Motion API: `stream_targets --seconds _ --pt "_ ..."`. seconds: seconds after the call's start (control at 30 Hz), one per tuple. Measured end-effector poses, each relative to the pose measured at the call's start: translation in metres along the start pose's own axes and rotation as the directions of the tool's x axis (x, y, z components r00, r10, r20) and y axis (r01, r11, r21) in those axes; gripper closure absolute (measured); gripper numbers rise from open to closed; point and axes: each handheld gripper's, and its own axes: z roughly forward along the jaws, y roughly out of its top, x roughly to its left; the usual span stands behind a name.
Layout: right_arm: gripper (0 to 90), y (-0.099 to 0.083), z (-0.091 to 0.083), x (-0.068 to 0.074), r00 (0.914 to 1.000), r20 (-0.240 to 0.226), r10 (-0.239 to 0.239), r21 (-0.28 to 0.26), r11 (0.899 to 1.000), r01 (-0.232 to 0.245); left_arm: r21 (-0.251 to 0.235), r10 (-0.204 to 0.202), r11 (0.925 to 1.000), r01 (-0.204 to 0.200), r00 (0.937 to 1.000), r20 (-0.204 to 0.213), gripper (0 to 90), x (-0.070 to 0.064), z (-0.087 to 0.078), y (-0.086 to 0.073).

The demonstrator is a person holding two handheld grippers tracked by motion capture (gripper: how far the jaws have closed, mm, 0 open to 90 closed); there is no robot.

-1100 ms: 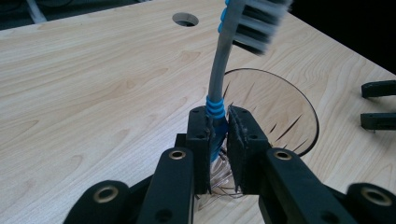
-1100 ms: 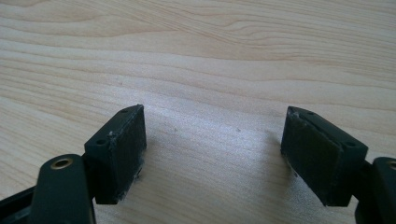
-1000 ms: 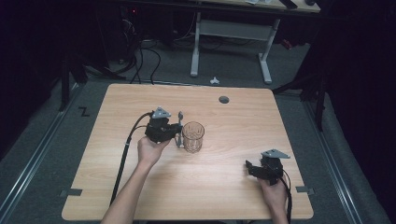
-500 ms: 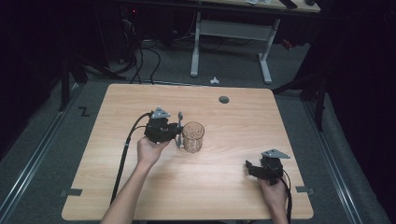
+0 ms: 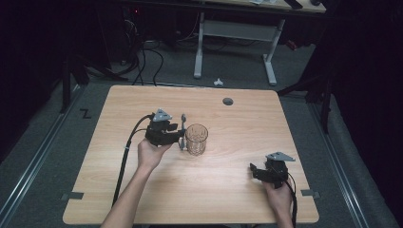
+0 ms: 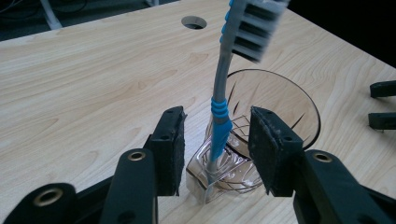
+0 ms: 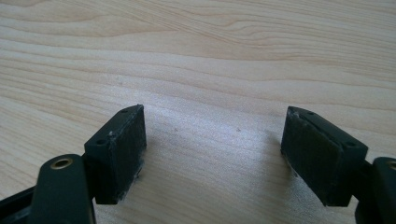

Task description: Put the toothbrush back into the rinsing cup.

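A clear ribbed glass [image 5: 196, 138] [image 6: 275, 112] stands mid-table. A toothbrush [image 5: 183, 124] [image 6: 219, 116] with a grey and blue handle stands nearly upright, head up, against the glass's side nearest my left gripper. My left gripper [image 5: 181, 140] [image 6: 217, 140] is open. Its jaws flank the lower handle with a gap on each side. I cannot tell what props the toothbrush. My right gripper [image 5: 253, 170] [image 7: 215, 149] rests low over bare wood near the front right of the table, open and holding nothing. Its jaw tips [image 6: 383, 105] show far off in the left gripper view.
The wooden table [image 5: 119, 190] has a round cable hole [image 5: 228, 101] [image 6: 194, 22] near its back edge. A black cable [image 5: 124, 156] trails from the left gripper toward the front. A desk frame [image 5: 233, 42] and floor cables lie beyond the table.
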Motion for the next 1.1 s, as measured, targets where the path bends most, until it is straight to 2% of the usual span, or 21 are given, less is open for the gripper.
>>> stream_targets --seconds 0.2,0.53,1.1 --pt "22.3 0.000 0.000 0.000 1.0000 0.000 -0.001 0.000 1.000 0.001 -0.003 0.005 1.0000 -0.005 1.0000 -0.001 54.9 0.000 -0.003 0.000" --pt "22.3 0.000 0.000 0.000 1.0000 -0.001 0.000 0.000 1.000 0.000 -0.019 -0.009 0.9998 0.009 0.9999 -0.009 54.0 0.002 -0.011 -0.005" --pt "22.2 0.000 0.000 0.000 1.0000 -0.001 -0.002 0.000 1.000 0.002 -0.011 0.019 0.9998 -0.019 0.9994 -0.029 52.8 -0.001 -0.023 -0.011"
